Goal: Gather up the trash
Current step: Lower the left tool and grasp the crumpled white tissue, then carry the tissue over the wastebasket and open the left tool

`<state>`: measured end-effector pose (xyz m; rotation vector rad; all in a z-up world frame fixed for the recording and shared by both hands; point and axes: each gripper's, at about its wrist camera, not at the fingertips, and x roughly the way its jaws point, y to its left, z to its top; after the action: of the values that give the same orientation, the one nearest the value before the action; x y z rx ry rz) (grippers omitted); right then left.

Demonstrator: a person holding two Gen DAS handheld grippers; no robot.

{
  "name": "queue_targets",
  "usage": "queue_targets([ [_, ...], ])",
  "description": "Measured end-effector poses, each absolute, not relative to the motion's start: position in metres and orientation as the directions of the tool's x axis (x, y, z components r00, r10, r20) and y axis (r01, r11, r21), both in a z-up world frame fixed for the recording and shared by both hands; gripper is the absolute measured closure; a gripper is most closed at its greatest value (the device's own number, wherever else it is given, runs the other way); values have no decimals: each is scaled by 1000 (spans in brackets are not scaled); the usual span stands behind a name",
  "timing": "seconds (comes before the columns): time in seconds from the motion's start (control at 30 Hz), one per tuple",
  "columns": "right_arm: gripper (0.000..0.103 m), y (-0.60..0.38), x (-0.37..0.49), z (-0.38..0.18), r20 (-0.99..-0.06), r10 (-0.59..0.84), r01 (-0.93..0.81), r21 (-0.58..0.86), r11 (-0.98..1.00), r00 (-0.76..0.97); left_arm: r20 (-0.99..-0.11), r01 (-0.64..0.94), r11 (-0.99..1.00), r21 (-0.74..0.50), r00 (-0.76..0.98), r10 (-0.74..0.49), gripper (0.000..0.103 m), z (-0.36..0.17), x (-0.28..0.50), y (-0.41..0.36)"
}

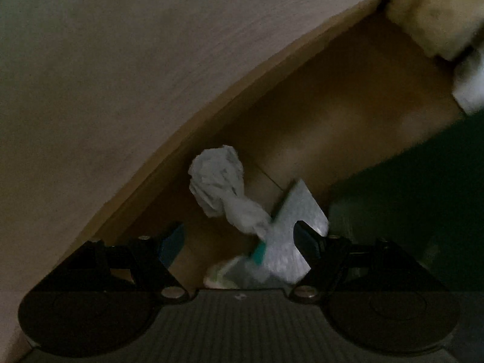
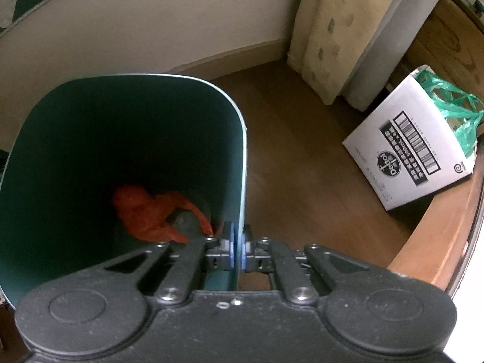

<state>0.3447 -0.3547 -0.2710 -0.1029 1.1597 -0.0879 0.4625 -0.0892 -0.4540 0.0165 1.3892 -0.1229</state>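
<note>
Dark green plastic is what your right gripper (image 2: 237,255) is pinching: its jaws are pressed together on the rim of the bin (image 2: 239,139), which is filling the left half of the right wrist view. Low in that bin an orange bag (image 2: 145,211) is already lying, so part of the collecting looks done. In the dim left wrist view your left gripper (image 1: 239,242) is hanging with its jaws spread wide and nothing pressed between them. Just above and between its fingertips, in the lower middle of the frame, a crumpled white paper (image 1: 216,178) and a flat silvery wrapper (image 1: 290,230) are lying on the wooden floor (image 1: 348,115). Those pieces are still waiting to be picked up, so the job is probably only partway through.
</note>
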Motion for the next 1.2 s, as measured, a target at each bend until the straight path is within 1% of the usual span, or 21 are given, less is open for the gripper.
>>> queue_targets([
  [0.1,100,-347,342,-267,-909,-105,-3,-116,993,403,-990,15,999,-43,133,-45,25,-487,485,-87],
  [0.23,100,-332,340,-270,-912,-77,-55,-108,993,403,-995,-24,1000,5,95,8,25,-517,502,-89],
  [0.4,100,-332,342,-269,-911,-55,-60,-87,994,408,-999,-61,998,13,41,15,27,-542,506,-89],
  [0.43,100,-332,342,-270,-912,-55,-61,-87,994,407,-999,-61,998,14,38,17,34,-543,506,-90],
  [0.47,100,-331,343,-270,-912,-58,-65,-92,994,406,-999,-61,998,12,32,14,45,-544,505,-90],
  [0.5,100,-331,343,-270,-911,-60,-65,-95,993,408,-1000,-65,998,7,22,8,49,-546,504,-91],
  [0.57,100,-331,343,-270,-912,-60,-59,-92,994,406,-1000,-69,998,-1,6,-1,68,-550,503,-90],
  [0.63,100,-333,347,-273,-911,-59,-54,-88,995,408,-1000,-63,998,13,5,14,68,-550,501,-91],
  [0.8,100,-333,346,-272,-909,-63,-54,-94,994,412,-999,-57,998,17,36,19,70,-534,492,-91],
  [0.9,100,-335,346,-272,-909,-61,-41,-86,995,412,-998,-47,999,18,59,21,70,-513,482,-90],
  [1.0,100,-336,346,-271,-909,-64,-39,-88,995,413,-997,-40,999,11,73,14,70,-481,462,-88],
  [1.2,100,-325,341,-265,-896,-71,-67,-111,992,439,-993,-61,997,-55,106,-48,70,-413,417,-79],
])
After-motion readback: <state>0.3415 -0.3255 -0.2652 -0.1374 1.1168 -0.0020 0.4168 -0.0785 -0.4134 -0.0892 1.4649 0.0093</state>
